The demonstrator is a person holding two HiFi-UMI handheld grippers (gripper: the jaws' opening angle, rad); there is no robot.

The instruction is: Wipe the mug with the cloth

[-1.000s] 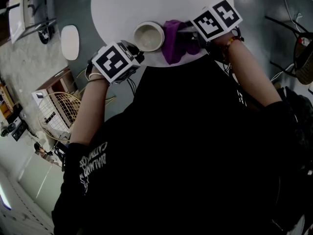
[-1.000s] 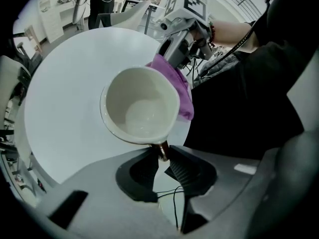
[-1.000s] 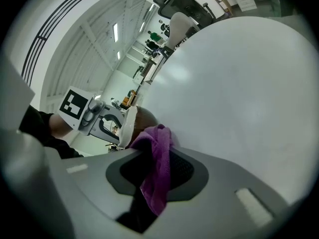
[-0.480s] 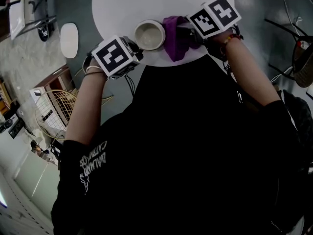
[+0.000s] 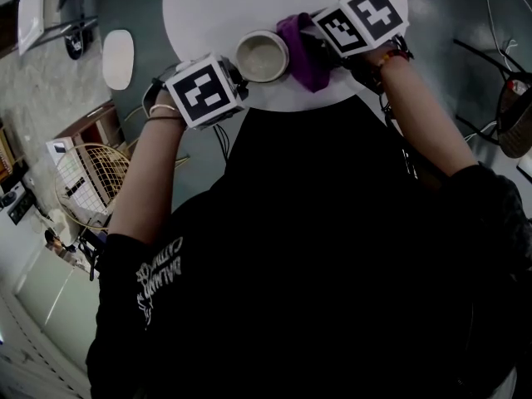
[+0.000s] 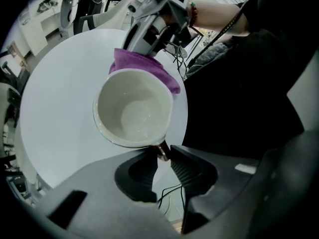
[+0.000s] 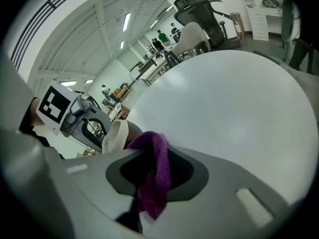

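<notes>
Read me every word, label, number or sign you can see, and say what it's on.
On the black sleeve: white lettering, turned sideways, too blurred to read.
On the left marker cube: a black-and-white square pattern, no letters.
On the right marker cube: the same kind of pattern, no letters.
On the mug and the cloth: no print visible.

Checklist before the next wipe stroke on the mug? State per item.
1. Left gripper on the white ceramic mug: the handle sits between the jaws, which have just been opening; the pads look in contact. ok
2. Right gripper clamped on the purple cloth: ok
3. Cloth against the mug's far side: ok
4. Mug base resting on the round white table: cannot tell
5. Mug's margin from the table's near edge: not ok, it looks close to the edge
</notes>
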